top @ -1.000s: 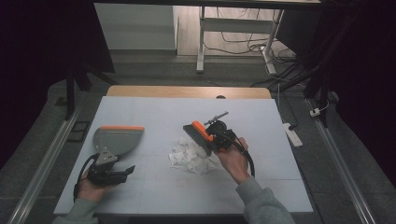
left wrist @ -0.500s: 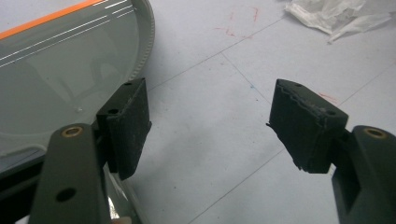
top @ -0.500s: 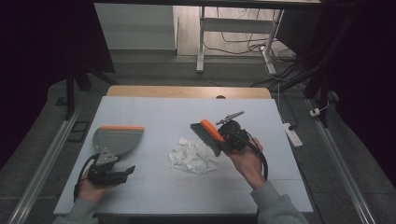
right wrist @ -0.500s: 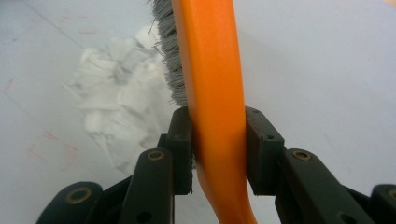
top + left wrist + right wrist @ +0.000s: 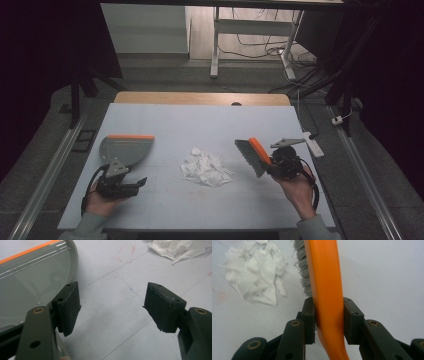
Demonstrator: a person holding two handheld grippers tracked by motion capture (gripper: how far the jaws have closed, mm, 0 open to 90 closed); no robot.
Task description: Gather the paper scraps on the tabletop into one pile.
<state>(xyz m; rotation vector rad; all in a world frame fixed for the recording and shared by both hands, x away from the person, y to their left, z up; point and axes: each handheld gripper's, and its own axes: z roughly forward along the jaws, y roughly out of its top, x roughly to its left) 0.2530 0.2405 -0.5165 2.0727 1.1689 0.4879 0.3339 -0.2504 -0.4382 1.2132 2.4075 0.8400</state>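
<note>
- Paper scraps (image 5: 204,167) lay in a loose white heap near the middle of the tabletop (image 5: 200,120), between the two grippers and touching neither.
- Nearest the person, the left gripper (image 5: 131,184) rested low at the front left, its fingers (image 5: 67,307) spread wide with nothing between them; in the left gripper view only bare tabletop showed in the gap.
- Just beyond and beside that gripper sat the dustpan (image 5: 125,149), grey with an orange front edge, flat on the tabletop and not held. Whether one finger touched its rim could not be told.
- At the front right, the right gripper (image 5: 272,167) was clamped on the orange handle of the brush (image 5: 252,156), bristles pointing toward the heap but well clear of it.
- In the right gripper view the fingers (image 5: 308,315) pinched the brush (image 5: 324,285) low on its curved handle, with the scraps (image 5: 254,272) off to the bristle side.
- Risk, as a judgement: with the pan loose, a sweep toward it would likely push it away instead of loading it.
- Light scraps could scatter or slide past the pan's edge if the stroke came too fast.
- Smooth, curved plastic might twist in the grip under sideways load, tilting the bristles off the surface.
</note>
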